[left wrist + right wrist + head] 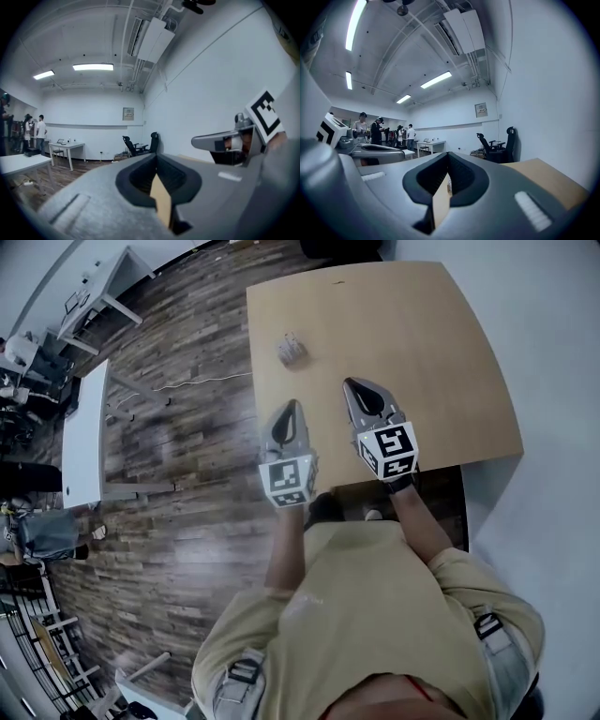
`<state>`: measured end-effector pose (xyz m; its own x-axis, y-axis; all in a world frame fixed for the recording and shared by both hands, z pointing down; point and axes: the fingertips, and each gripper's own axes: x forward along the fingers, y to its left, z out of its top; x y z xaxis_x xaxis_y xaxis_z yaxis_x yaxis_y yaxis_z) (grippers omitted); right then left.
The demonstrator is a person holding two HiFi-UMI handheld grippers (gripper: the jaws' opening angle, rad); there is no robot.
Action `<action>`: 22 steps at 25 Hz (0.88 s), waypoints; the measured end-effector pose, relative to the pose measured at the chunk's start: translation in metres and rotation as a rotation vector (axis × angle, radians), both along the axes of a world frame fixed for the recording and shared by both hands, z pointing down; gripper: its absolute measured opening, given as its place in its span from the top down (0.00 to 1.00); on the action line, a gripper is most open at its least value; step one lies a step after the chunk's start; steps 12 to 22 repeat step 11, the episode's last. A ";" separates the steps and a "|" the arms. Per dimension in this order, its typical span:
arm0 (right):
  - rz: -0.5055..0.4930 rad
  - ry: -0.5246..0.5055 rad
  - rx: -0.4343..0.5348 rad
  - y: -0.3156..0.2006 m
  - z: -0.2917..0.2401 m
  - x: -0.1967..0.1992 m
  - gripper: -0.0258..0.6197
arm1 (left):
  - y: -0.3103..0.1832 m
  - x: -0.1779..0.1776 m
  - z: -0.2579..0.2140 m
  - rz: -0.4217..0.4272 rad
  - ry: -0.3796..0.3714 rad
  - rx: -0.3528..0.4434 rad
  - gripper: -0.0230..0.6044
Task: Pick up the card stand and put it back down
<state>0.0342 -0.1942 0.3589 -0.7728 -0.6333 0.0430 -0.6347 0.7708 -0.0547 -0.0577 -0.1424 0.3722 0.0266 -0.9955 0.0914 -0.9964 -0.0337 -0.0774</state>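
On wooden table, far-left part – card stand, untouched; over the table's near edge – left gripper, right gripper, jaws together, empty.

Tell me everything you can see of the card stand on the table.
The card stand is a small, pale greyish piece, too small in the head view to make out parts or material. It sits on the light wooden table, toward its far left part, ahead of the left gripper and apart from both it and the right gripper. Only the table touches it.
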 end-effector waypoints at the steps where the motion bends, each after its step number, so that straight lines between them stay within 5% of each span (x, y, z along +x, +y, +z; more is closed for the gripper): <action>1: -0.006 -0.003 0.002 0.004 0.001 0.006 0.95 | 0.004 0.006 0.001 -0.002 0.008 -0.001 0.96; 11: -0.042 -0.005 -0.012 0.023 0.015 0.053 0.95 | 0.028 0.045 0.012 -0.052 0.017 -0.005 0.96; 22: -0.042 -0.005 -0.012 0.023 0.015 0.053 0.95 | 0.028 0.045 0.012 -0.052 0.017 -0.005 0.96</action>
